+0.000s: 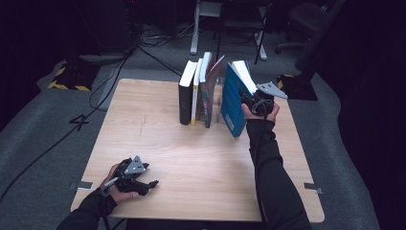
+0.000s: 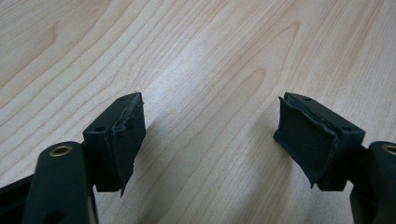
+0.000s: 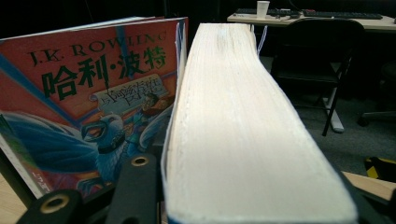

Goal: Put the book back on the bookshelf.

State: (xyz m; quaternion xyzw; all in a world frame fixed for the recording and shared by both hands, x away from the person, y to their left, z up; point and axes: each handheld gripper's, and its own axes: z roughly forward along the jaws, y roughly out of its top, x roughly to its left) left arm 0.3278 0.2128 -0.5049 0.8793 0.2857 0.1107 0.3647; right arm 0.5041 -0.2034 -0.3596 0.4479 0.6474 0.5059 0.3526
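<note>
A thick blue-covered book (image 1: 233, 103) stands tilted at the back right of the wooden table (image 1: 191, 158), with its lower corner on the tabletop. My right gripper (image 1: 250, 98) is shut on its upper part. In the right gripper view its cream page edge (image 3: 233, 140) runs between the jaws of the right gripper (image 3: 252, 205). Left of it leans a colourful book (image 1: 209, 93) with a red cover and Chinese lettering (image 3: 93, 107). My left gripper (image 1: 149, 184) lies at the front left of the table, open, with bare table (image 2: 210, 56) between the jaws of the left gripper (image 2: 210, 144).
A black book (image 1: 185, 98) and a yellow-spined book (image 1: 195, 96) stand upright left of the colourful one. Behind the table are desk legs (image 1: 195, 33), a black chair (image 3: 317, 51) and cables on the grey floor (image 1: 110, 81).
</note>
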